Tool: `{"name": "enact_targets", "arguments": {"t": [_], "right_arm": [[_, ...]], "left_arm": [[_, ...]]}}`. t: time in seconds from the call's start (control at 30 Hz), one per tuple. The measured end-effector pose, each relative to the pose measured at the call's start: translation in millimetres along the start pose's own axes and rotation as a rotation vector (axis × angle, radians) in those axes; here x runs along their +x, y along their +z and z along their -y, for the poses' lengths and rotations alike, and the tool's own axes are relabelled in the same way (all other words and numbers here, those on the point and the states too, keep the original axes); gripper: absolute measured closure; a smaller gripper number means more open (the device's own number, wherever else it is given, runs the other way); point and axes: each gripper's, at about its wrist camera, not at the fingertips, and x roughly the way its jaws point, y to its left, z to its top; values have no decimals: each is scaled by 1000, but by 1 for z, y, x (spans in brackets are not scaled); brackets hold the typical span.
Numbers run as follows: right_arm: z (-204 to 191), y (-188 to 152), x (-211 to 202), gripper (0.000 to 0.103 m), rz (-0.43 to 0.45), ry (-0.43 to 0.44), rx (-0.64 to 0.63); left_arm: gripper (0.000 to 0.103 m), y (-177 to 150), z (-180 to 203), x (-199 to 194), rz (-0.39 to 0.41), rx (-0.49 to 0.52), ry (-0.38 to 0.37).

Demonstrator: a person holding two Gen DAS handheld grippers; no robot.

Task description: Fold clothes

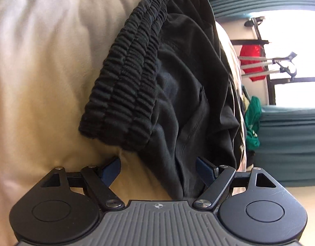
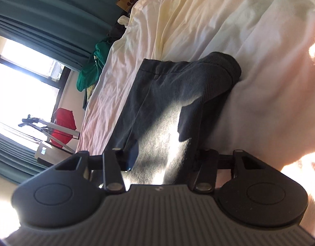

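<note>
- One pair of black shorts (image 1: 177, 86) lies on a cream-sheeted bed (image 1: 44, 71), near its edge.
- Left hand-held gripper (image 1: 158, 171): jaws spread, shorts' fabric between them, unpinched.
- Right hand-held gripper (image 2: 163, 155): half-closed around the shorts; whether it pinches, cannot tell.
- Waistband (image 1: 124, 78): thick, ribbed elastic; sheet wrinkled.

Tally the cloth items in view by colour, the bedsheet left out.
Black: 1, the shorts with the elastic waistband, on the bed.
Green: 1, the crumpled garment past the bed's edge.
Red: 1, the cloth by the window.
Total: 3
</note>
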Motion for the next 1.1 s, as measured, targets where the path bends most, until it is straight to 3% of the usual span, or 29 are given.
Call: {"name": "enact_targets", "arguments": {"t": [0.1,0.17,0.27,0.3,0.47,0.7,0.8,0.9,1.1], "right_arm": [[16,6,4,77,22,3,82],[22,9,7,82,39,9,105],[18,12,13,93,78,4,63],[15,12,14,97,93,-4,38],[-2,12,13,98,173,-45,-66],[0,24,-19,98,290,-31,-38],[2,29,-39,98,359,-59,-44],[2,32,-45,98,391,-128,-91],[23,34,-28,98,343,-243,-99]], "left_arm": [[38,3,5,5,57,-5,-42],[64,4,2,4,73,-28,-31],[90,6,-7,-3,69,-78,-32],[91,7,-7,-9,74,-75,-41],[98,10,5,-55,160,42,-87],[99,34,11,-144,303,101,-83],[100,45,2,-177,319,101,-43],[100,60,-14,-193,280,96,12],[99,69,-50,-180,229,74,77]]}}
